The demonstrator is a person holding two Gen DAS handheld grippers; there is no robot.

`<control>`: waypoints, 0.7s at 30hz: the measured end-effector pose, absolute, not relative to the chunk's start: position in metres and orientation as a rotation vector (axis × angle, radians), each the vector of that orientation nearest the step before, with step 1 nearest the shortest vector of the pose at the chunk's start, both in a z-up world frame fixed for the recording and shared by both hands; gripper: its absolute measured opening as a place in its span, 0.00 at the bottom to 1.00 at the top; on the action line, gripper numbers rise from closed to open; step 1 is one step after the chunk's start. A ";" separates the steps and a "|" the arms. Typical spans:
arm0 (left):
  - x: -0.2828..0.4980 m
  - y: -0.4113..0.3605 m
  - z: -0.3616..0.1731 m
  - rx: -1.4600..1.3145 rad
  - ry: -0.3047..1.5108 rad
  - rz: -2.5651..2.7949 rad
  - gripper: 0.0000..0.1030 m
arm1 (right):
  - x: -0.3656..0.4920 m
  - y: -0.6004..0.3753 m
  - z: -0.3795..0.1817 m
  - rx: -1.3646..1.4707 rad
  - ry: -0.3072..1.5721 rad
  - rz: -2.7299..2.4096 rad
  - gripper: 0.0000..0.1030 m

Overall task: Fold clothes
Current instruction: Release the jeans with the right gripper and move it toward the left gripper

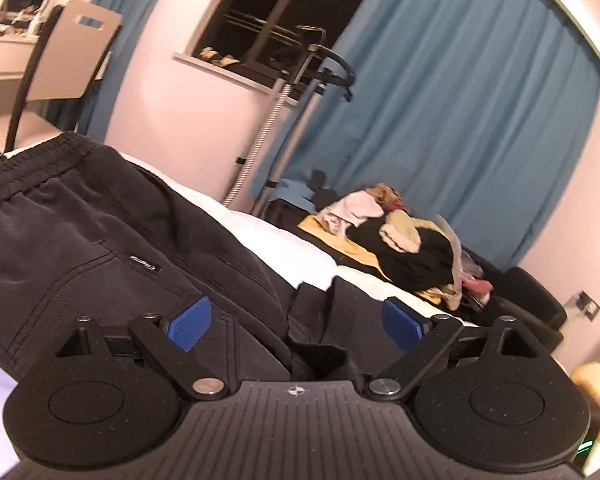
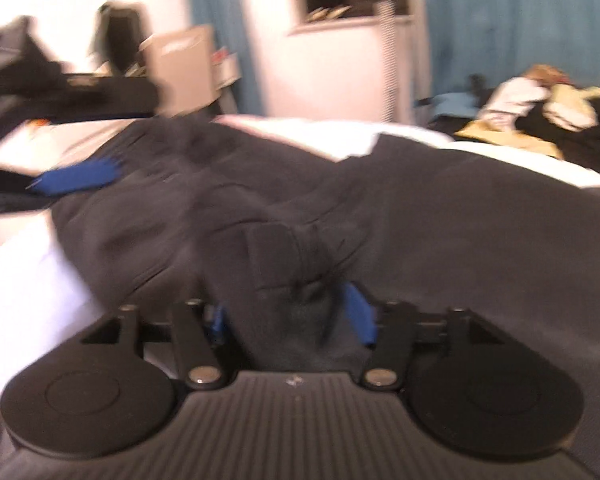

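Dark grey shorts [image 1: 100, 240] with an elastic waistband lie spread on the white bed [image 1: 268, 236]. My left gripper [image 1: 296, 324] is open, its blue pads [image 1: 190, 322] wide apart just above the shorts' fabric. In the blurred right wrist view, my right gripper [image 2: 288, 316] has its blue pads [image 2: 358, 316] closed in on a bunched fold of the shorts [image 2: 460, 240]. The left gripper [image 2: 76, 180] shows at the far left there, over the shorts' edge.
A pile of mixed clothes [image 1: 404, 240] lies further along the bed. A garment steamer stand [image 1: 284, 100] and blue curtains [image 1: 460, 100] stand behind. A chair [image 1: 68, 52] and desk are at the far left.
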State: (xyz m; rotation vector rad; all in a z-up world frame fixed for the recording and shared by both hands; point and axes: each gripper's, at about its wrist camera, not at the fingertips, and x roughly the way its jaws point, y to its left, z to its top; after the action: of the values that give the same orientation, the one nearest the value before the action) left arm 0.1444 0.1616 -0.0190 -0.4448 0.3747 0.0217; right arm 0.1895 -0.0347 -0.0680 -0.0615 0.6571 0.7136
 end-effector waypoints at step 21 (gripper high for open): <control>0.163 0.069 -0.048 -0.121 0.474 -0.135 0.69 | 0.148 -0.176 -0.030 0.169 0.535 0.396 0.83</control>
State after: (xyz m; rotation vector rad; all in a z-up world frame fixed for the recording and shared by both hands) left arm 0.1631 0.0692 -0.0476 -0.1213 0.4739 -0.1352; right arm 0.1476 -0.1757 -0.0304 0.1693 0.5355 0.3959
